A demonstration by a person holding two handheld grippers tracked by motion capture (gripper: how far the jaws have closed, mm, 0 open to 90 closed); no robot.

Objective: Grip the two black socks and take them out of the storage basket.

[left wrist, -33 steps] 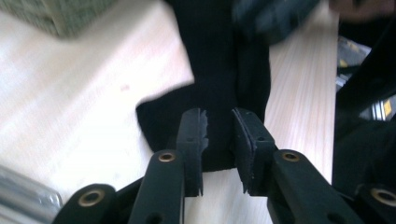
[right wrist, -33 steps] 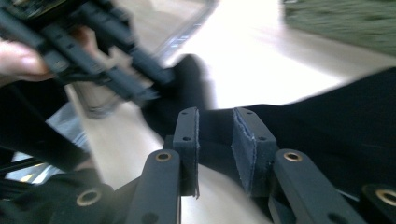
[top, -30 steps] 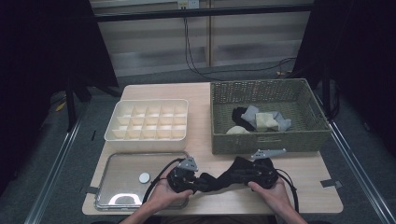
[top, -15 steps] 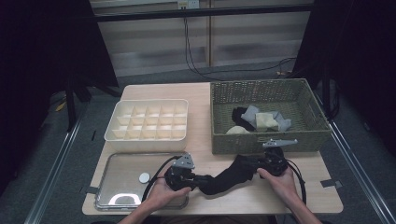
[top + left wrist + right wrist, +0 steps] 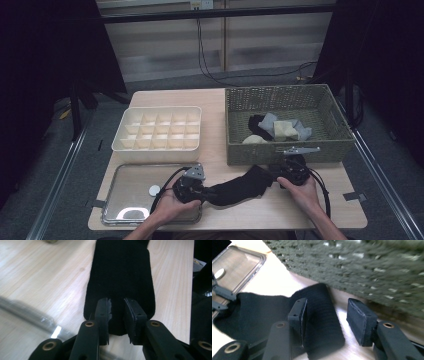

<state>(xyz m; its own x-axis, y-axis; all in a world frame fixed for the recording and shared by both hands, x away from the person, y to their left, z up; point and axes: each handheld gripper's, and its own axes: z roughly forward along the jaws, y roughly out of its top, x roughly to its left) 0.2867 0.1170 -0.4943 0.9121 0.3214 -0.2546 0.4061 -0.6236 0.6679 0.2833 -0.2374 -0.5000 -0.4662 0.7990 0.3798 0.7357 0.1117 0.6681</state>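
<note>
**Black sock stretched flat, one end pinned**

The left claw (image 5: 117,320) pinches one end of the black knitted sock (image 5: 240,186); the right claw (image 5: 327,320), jaws just opening, straddles the other end without pressing. The sock lies on the wooden table (image 5: 215,150) in front of the green woven basket (image 5: 286,152), likely for folding. Left of the basket: white compartment tray (image 5: 159,131), metal tray (image 5: 131,187).

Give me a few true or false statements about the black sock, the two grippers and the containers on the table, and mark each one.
1. The black sock lies on the wooden table between the two grippers. True.
2. The left gripper pinches one end of the sock. True.
3. The right gripper is clamped on the sock. False: its jaws stand apart, and have just been opening, with the sock's end lying between them.
4. The wicker basket is empty. False: it holds several socks.
5. The white divided box has socks in it. False: its compartments are empty.
</note>
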